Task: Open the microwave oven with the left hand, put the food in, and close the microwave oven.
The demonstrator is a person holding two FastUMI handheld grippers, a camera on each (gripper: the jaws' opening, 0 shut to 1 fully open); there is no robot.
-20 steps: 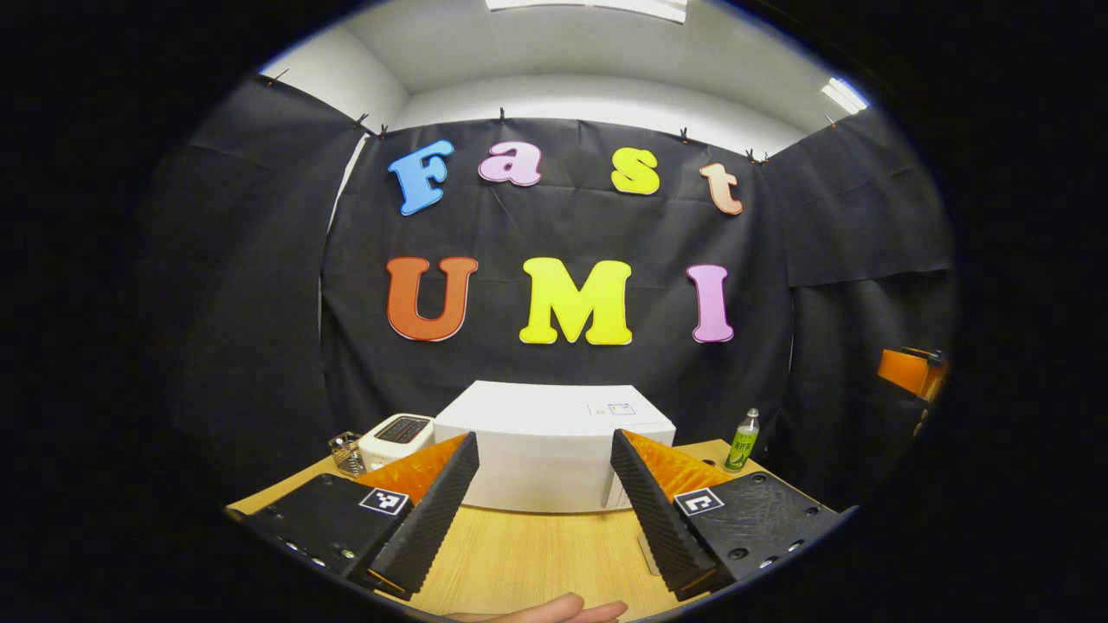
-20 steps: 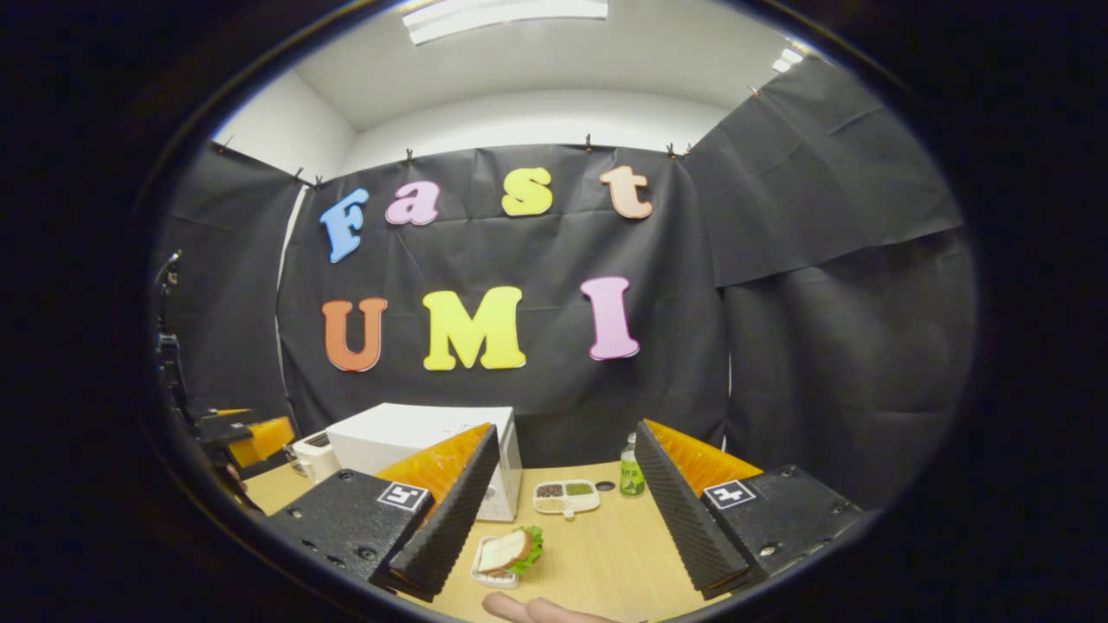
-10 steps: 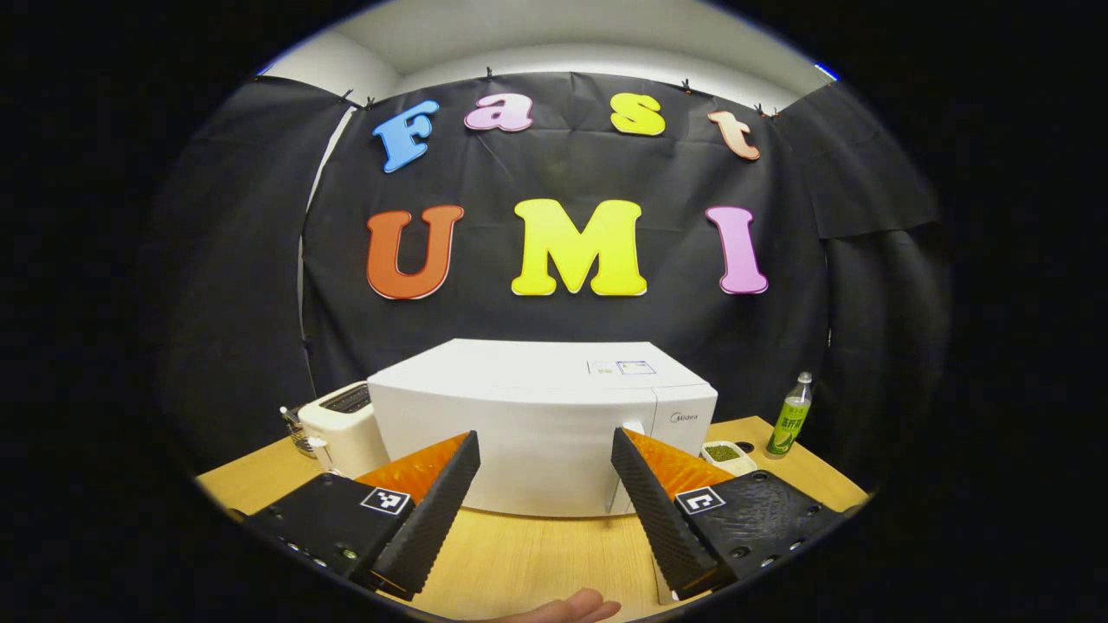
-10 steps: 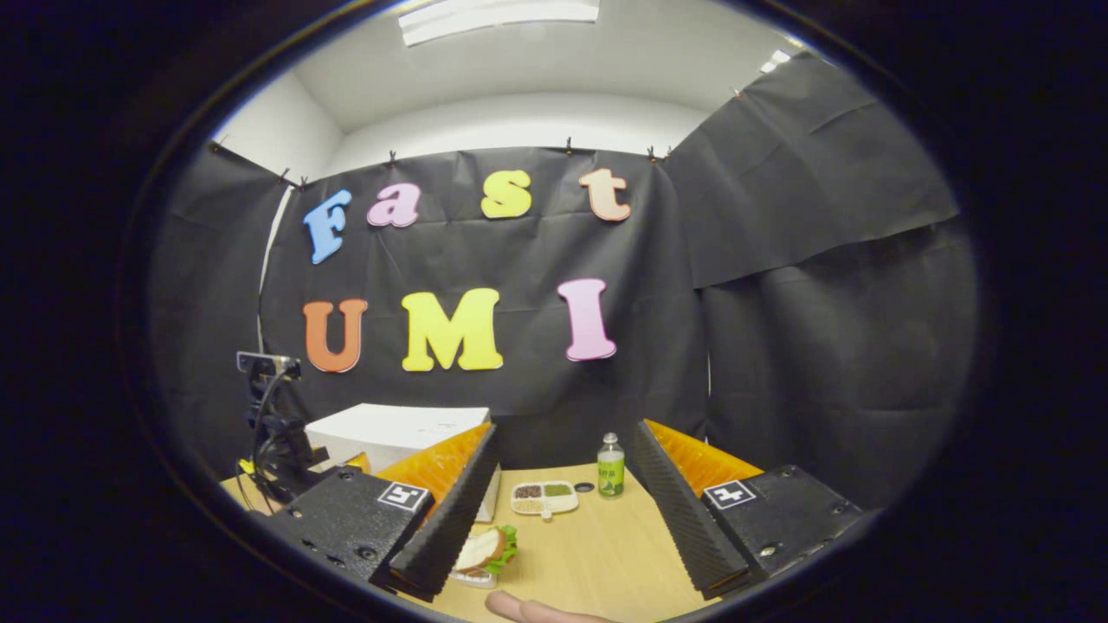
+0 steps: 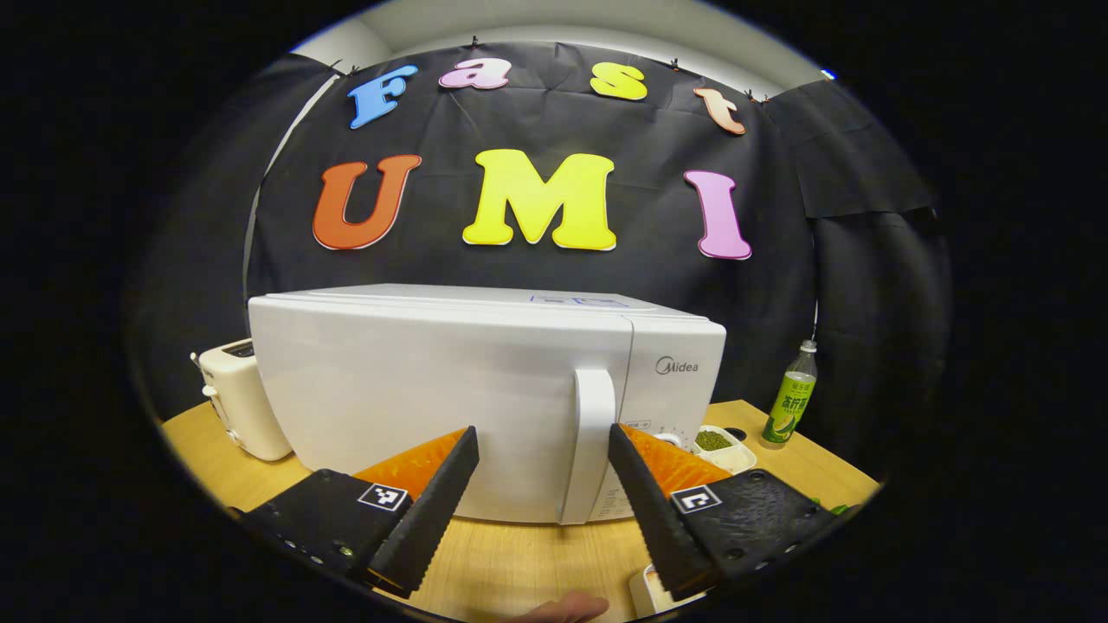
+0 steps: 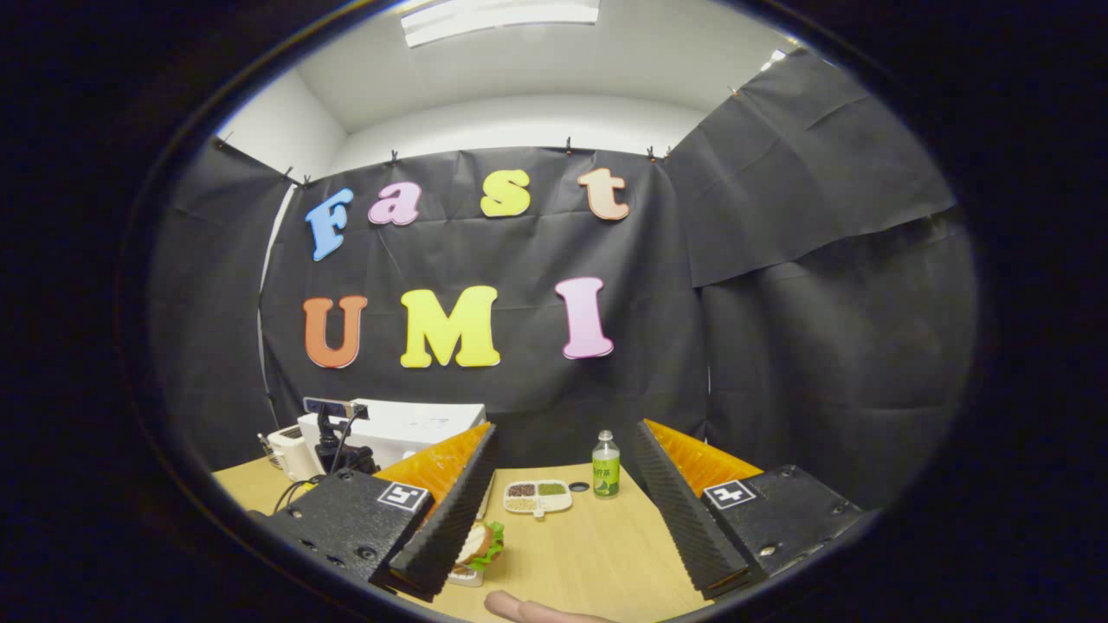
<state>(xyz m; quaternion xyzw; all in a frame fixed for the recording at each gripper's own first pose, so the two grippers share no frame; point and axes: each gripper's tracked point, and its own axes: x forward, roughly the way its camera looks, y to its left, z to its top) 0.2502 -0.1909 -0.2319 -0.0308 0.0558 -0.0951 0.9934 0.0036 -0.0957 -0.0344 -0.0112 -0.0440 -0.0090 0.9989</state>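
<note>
Wooden table (image 5: 519, 562): carries everything, seen in both views.
Microwave oven (image 5: 433, 389): white, door closed, far side of the table, directly ahead of the left gripper; its top also appears in the right gripper view (image 6: 415, 424).
Door handle (image 5: 590, 446): vertical white bar, right of the door, between the left fingers' lines but beyond them, untouched.
Left gripper (image 5: 541, 454): jaws wide apart, holding nothing.
Right gripper (image 6: 563, 450): jaws wide apart, holding nothing.
Toaster (image 5: 238, 398): cream, left of the oven.
Sandwich (image 6: 480, 545): on a small tray, near, partly behind the right gripper's left finger.
Green bottle (image 6: 605, 467): far, upright.
Divided dish (image 6: 537, 497): just left of the bottle.
</note>
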